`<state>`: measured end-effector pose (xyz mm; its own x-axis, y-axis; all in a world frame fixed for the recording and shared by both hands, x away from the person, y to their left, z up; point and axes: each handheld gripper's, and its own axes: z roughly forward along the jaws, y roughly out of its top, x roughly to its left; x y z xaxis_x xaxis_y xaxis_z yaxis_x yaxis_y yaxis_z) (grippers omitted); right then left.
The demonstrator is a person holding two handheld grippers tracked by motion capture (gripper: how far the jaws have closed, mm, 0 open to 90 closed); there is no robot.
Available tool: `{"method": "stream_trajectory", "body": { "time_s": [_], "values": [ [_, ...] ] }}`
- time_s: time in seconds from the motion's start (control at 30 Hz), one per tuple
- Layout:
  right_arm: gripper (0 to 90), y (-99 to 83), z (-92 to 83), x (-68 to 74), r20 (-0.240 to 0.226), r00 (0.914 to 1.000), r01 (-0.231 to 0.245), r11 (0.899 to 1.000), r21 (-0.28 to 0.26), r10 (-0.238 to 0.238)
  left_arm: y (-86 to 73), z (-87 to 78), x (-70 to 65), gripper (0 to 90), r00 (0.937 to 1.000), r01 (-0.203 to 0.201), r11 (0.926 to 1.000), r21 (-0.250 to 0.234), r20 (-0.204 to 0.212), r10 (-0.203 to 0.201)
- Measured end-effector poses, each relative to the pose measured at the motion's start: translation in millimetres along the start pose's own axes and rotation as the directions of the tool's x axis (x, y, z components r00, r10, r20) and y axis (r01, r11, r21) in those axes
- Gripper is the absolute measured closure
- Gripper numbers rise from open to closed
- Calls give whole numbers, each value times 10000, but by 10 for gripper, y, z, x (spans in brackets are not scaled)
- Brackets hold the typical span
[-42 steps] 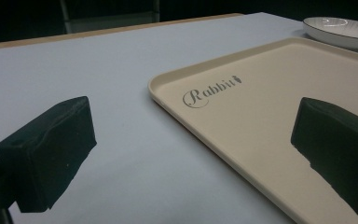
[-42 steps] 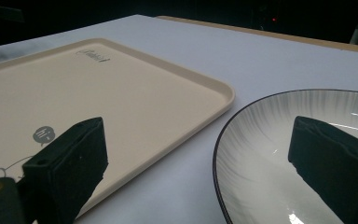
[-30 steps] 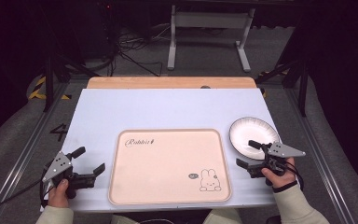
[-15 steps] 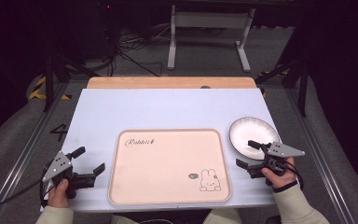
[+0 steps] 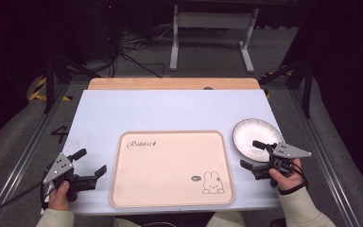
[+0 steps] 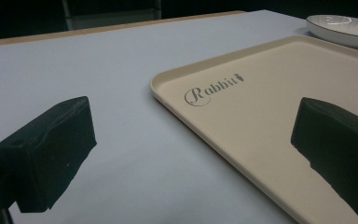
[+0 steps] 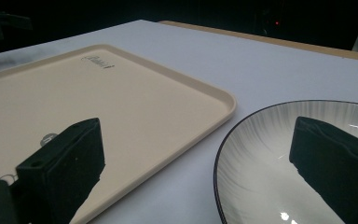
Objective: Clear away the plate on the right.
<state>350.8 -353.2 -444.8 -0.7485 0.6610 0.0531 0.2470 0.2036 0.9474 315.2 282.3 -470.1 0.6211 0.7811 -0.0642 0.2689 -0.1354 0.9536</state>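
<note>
Item one, far left: you are holding the left gripper (image 5: 90, 164) low over the pale blue-white tabletop (image 5: 170, 111), just beside the left rim of the tray. Its jaws are standing spread wide, gripping nothing; in the left gripper view one jaw is hanging over bare table and the other over the tray's near edge.

Item two, centre: the cream rectangular plastic tray printed with "Rabbit" lettering and a small rabbit (image 5: 170, 168) is lying flat and bare between your two hands.

Item three, right: the white round ceramic plate with a thin dark rim (image 5: 253, 135) is sitting on the table just beside the tray's right edge, apart from it.

Item four, far right: you are holding the right gripper (image 5: 254, 155) at the plate's near rim, jaws spread wide and gripping nothing. The far jaw is hanging over the bowl of the plate; whether it is touching the surface is hard to tell.

Step in hand, by judgement: you are lining up on the plate's rim. The next move is probably calling for lowering one jaw inside the rim, one outside, then closing.
</note>
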Motion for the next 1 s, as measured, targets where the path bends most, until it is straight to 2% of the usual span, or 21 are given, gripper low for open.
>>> {"method": "stream_trajectory", "body": {
  "time_s": [0.37, 0.43, 0.53, 0.77, 0.87, 1.0],
  "values": [
    [34, 123, -66, -25, 132, 9998, -149, 9996, -250, 152, 0, 2, 4, 3, 10000, 17, 10000, -2, 10, -17],
    [34, 134, -62, -61, 18, 9997, -234, 9996, -144, 235, 1, 0, 5, 3, 10000, 57, 10000, 23, 27, -57],
    [35, 157, -62, -105, 85, 9993, -368, 9991, -188, 370, 0, 2, 2, 3, 10000, 48, 10000, 7, -11, -48],
    [34, 229, -78, -170, 256, 9990, -356, 9992, -190, 361, 0, 2, 3, 3, 10000, 57, 10000, 8, 1, -57],
    [35, 243, -77, -232, 186, 9979, -609, 9978, -260, 614, 1, 0, 6, 3, 10000, 60, 10000, 29, 15, -60],
    [35, 268, -85, -315, 411, 9967, -688, 9973, -250, 697, 0, 2, 4, 3, 10000, 68, 10000, 12, 3, -68]
  ]
}}
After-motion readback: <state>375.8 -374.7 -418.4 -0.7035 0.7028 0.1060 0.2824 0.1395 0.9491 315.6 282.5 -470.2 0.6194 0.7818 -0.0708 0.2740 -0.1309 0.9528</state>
